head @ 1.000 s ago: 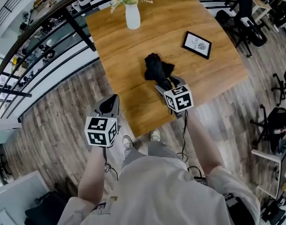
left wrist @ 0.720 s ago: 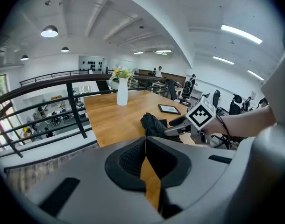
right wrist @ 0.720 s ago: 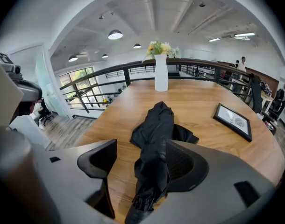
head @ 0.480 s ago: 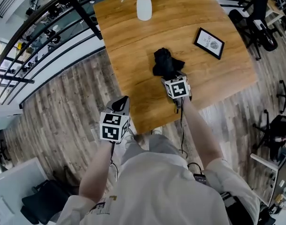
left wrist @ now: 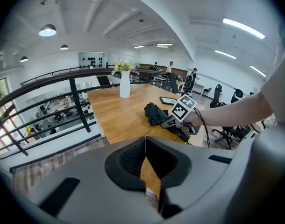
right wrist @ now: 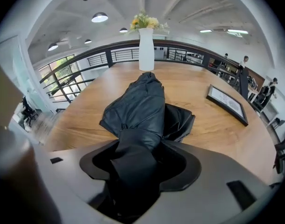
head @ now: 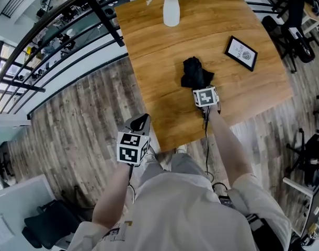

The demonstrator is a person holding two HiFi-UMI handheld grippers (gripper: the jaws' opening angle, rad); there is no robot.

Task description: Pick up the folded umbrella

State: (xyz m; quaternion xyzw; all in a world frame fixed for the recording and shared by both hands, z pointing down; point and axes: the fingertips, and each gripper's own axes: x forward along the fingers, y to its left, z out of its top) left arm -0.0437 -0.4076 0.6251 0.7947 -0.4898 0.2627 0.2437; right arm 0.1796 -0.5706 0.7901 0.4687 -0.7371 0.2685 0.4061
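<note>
Right gripper view looks straight along the folded umbrella (right wrist: 138, 108). It is a soft black bundle of slack cloth lying on the wooden table (right wrist: 81, 125). Its far end points at the white vase (right wrist: 146, 49), and its narrower near end is drawn in between the fingers of the right gripper (right wrist: 137, 169). Those fingers are clenched on that end from both sides, and the cloth fills the whole gap between them.

Head view places the umbrella on the near side of the vase and well apart from it, roughly midway between the vase and the table's near edge. The bundle seems to rest on the wood there, not yet lifted.

It will probably handle as a light thing. The canopy is loose and somewhat slippery, likely wrapped over a stiff core of shaft and ribs. One fold bulges out sideways, so the wrap is not tight.

The sound place to hold it is that narrow end, where the cloth gathers over the core. A pinch on cloth alone could let the core slide out. Whether the fingers have the core or only fabric cannot be told. Held by one end, the end toward the vase is likely to sag as it comes up.

The left gripper (left wrist: 146, 158) has its fingers pressed together on nothing. It hangs farther from the vase than the umbrella does, past the table's near edge.
</note>
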